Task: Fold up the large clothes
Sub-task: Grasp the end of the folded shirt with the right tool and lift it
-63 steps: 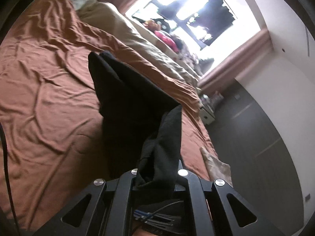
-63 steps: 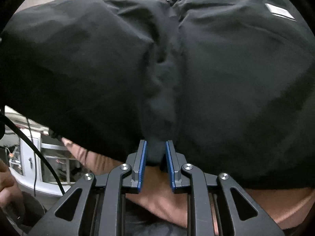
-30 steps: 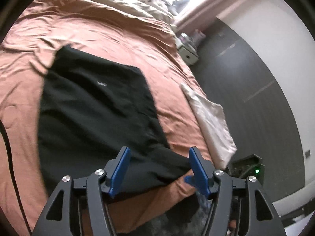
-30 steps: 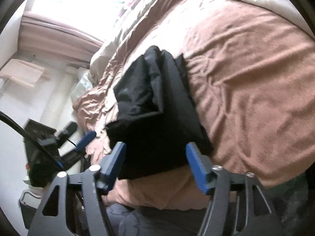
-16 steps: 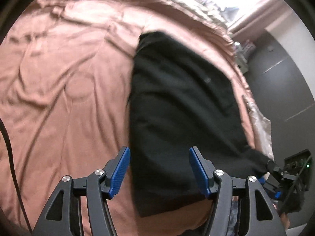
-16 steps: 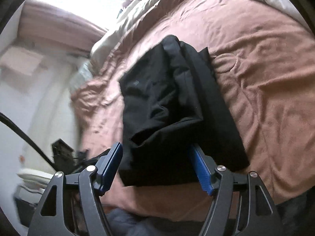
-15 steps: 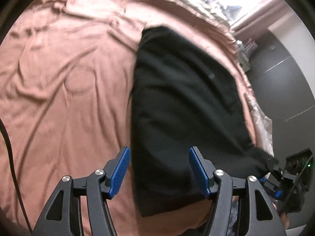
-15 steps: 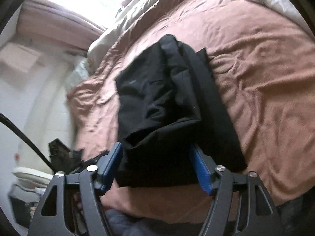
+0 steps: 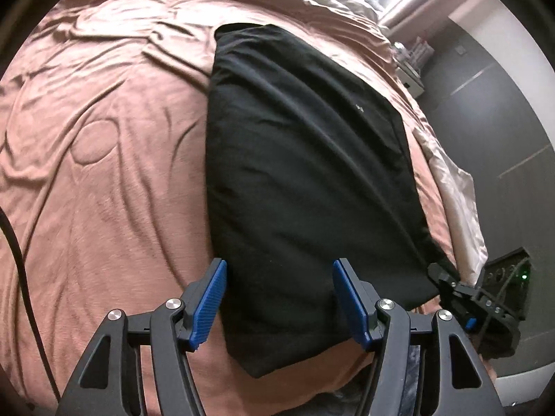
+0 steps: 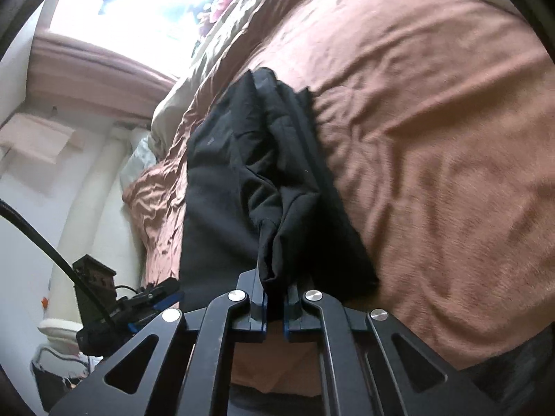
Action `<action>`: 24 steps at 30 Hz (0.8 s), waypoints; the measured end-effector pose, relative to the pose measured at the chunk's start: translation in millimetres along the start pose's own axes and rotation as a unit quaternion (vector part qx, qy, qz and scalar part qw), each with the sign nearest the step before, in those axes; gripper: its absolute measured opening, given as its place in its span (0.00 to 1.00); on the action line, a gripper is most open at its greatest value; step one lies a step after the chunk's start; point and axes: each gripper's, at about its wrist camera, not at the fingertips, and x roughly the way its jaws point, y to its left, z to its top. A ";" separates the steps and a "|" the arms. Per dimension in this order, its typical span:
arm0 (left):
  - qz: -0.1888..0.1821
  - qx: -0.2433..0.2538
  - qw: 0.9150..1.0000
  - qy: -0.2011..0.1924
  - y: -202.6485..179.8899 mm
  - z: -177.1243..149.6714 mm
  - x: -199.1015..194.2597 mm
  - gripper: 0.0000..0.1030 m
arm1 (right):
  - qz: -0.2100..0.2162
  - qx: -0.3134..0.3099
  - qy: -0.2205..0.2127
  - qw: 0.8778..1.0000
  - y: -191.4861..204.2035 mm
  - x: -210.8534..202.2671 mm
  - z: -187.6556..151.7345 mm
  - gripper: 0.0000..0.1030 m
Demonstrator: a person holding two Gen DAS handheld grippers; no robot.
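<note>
A bed [image 9: 104,180] under a wrinkled brown cover fills both views, with a beige quilt [image 10: 194,79] bunched along its far side near a bright window [image 10: 138,10]. On the cover, near the bed's edge, lies the black garment [image 9: 305,180], folded into a long strip running away from the cameras. A pale cloth [image 9: 458,201] lies along the bed's edge just beside it, by the dark floor [image 9: 503,131]. The left gripper [image 9: 279,298] hangs over the garment's near end, its blue pads wide apart and gripping nothing. The right gripper [image 10: 274,306] has its jaws together, pinching a bunched corner of the garment's near edge. A black cable [image 9: 20,270] runs along the left rim.
</note>
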 end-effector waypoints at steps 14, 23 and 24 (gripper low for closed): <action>0.024 0.059 0.998 0.002 -17.6 0.5 11.6 0.62 | -0.015 -0.008 0.017 1.000 -5.5 -14.5 -2.3 0.14; 0.011 0.025 1.000 -0.016 7.6 24.9 8.1 0.62 | -0.042 -0.075 0.007 0.996 24.9 -23.0 46.1 0.64; 0.010 0.020 1.000 -0.018 11.7 28.6 8.6 0.62 | -0.044 -0.076 0.012 0.996 27.0 -18.2 52.9 0.64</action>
